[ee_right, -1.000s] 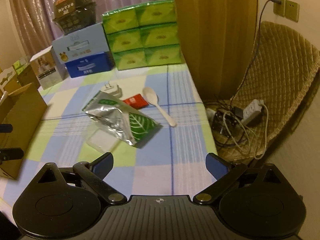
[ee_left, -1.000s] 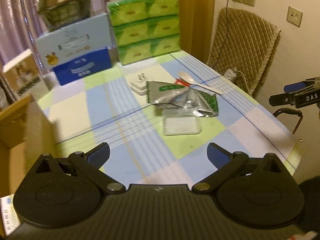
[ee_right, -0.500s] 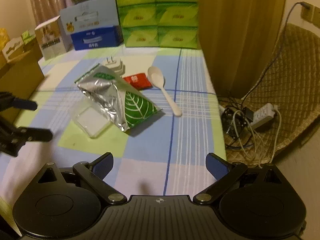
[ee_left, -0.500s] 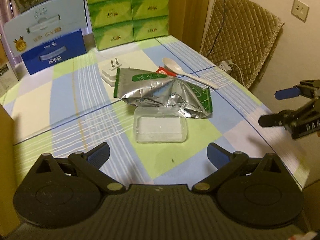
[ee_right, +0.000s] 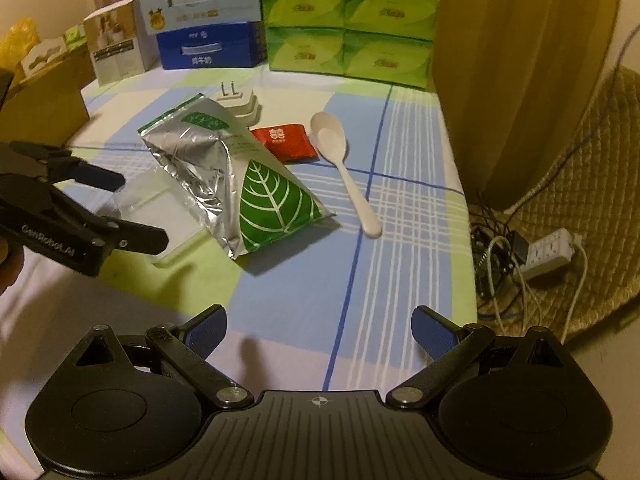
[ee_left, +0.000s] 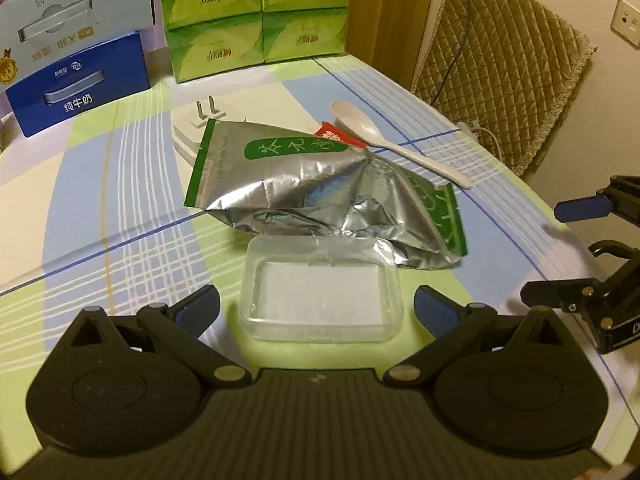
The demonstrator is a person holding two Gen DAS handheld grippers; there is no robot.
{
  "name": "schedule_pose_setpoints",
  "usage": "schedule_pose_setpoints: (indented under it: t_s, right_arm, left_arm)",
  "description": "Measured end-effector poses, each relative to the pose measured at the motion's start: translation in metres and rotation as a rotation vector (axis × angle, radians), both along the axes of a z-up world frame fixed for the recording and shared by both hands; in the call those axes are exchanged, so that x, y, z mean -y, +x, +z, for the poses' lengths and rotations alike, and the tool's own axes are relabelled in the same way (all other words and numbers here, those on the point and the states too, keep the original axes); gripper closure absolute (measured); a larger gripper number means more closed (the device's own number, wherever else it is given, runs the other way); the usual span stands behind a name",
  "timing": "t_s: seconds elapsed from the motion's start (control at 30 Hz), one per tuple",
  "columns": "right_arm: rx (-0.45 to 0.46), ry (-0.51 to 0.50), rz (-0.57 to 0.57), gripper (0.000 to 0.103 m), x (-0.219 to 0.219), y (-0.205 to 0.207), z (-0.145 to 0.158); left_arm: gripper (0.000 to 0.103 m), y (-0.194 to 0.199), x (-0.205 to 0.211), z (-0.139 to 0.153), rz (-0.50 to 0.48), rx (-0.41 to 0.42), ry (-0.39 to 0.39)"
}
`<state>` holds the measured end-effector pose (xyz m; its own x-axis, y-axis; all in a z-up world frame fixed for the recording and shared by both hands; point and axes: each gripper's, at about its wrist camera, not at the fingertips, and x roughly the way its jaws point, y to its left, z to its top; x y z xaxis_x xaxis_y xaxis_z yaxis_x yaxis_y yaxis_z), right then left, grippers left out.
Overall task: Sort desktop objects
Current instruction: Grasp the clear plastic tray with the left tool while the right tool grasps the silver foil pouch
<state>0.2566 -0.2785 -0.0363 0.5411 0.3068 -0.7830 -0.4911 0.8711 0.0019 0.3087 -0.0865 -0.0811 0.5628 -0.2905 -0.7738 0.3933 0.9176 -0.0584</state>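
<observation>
Checked cloth in blue, green and white covers the surface [ee_right: 400, 240], whose right edge drops beside a quilted tan chair [ee_left: 504, 76] and a white power strip with tangled cables [ee_right: 548, 254] on the floor. Near that edge a broad strip of cloth lies bare in front of the right hand-held gripper [ee_right: 319, 332], whose blue-padded fingers stand wide apart with nothing between them. The left hand-held gripper [ee_left: 316, 312] has its fingers spread too, one on either side of a clear shallow plastic tray [ee_left: 320, 292], apparently without touching it. A crumpled silver foil pouch with green leaf print [ee_right: 240, 184] leans over the tray's far rim. Behind the pouch lie a white two-pin plug adapter [ee_right: 240, 104], a small red sachet [ee_right: 286, 142] and a white plastic spoon [ee_right: 340, 152], the sachet just beside the spoon's bowl. At the back edge, green tissue packs [ee_left: 252, 12] are stacked next to a blue milk carton box [ee_left: 76, 84] with a pale grey box [ee_left: 76, 12] on top. A brown cardboard box [ee_right: 44, 100] stands at the left edge, leaving little open room there.
</observation>
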Motion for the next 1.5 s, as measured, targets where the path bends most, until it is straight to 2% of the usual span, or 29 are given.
schedule_pose_setpoints:
  t_s: [0.07, 0.2, 0.43, 0.57, 0.73, 0.83, 0.97, 1.0, 1.03, 1.17, 1.2, 1.23, 1.5]
  right_arm:
    - [0.003, 0.005, 0.017, 0.007, -0.003, 0.005, -0.002]
    - [0.018, 0.005, 0.061, 0.007, -0.015, 0.013, -0.001]
    - [0.070, -0.023, 0.200, 0.007, -0.048, 0.024, 0.005]
    - [0.101, -0.064, 0.298, 0.007, -0.077, 0.032, 0.004]
    - [0.089, -0.137, 0.394, 0.007, -0.113, 0.044, -0.009]
    - [0.064, -0.177, 0.406, 0.007, -0.128, 0.054, -0.019]
    - [0.038, -0.234, 0.395, 0.007, -0.139, 0.063, -0.030]
    - [0.031, -0.234, 0.383, 0.011, -0.139, 0.063, -0.031]
    - [0.021, -0.227, 0.362, 0.020, -0.138, 0.064, -0.030]
    - [-0.020, -0.211, 0.258, 0.033, -0.135, 0.054, -0.024]
    - [-0.029, -0.221, 0.241, 0.046, -0.135, 0.048, -0.023]
    - [-0.044, -0.217, 0.225, 0.047, -0.134, 0.044, -0.020]
    - [-0.350, -0.039, 0.039, 0.048, -0.109, 0.016, -0.005]
  left_arm:
    - [0.005, 0.003, -0.001, -0.004, 0.005, 0.001, 0.005]
    - [0.018, 0.004, -0.006, -0.011, -0.011, -0.022, 0.017]
    - [0.019, -0.017, -0.038, -0.004, -0.006, -0.011, 0.063]
    - [0.019, -0.034, -0.059, 0.001, 0.014, -0.004, 0.063]
    - [0.019, -0.047, -0.072, 0.004, 0.031, 0.019, 0.049]
    - [0.019, -0.051, -0.078, 0.004, 0.037, 0.028, 0.032]
    - [0.019, -0.053, -0.086, 0.002, 0.047, 0.019, 0.016]
    - [0.019, -0.054, -0.088, 0.002, 0.050, 0.017, 0.012]
    - [0.019, -0.055, -0.089, 0.003, 0.052, 0.017, 0.009]
    - [0.019, -0.066, -0.093, 0.006, 0.049, 0.025, 0.005]
    - [0.019, -0.069, -0.093, 0.007, 0.047, 0.025, 0.004]
    - [0.019, -0.073, -0.093, 0.008, 0.046, 0.024, 0.002]
    - [0.019, -0.109, -0.093, 0.009, 0.044, 0.013, -0.013]
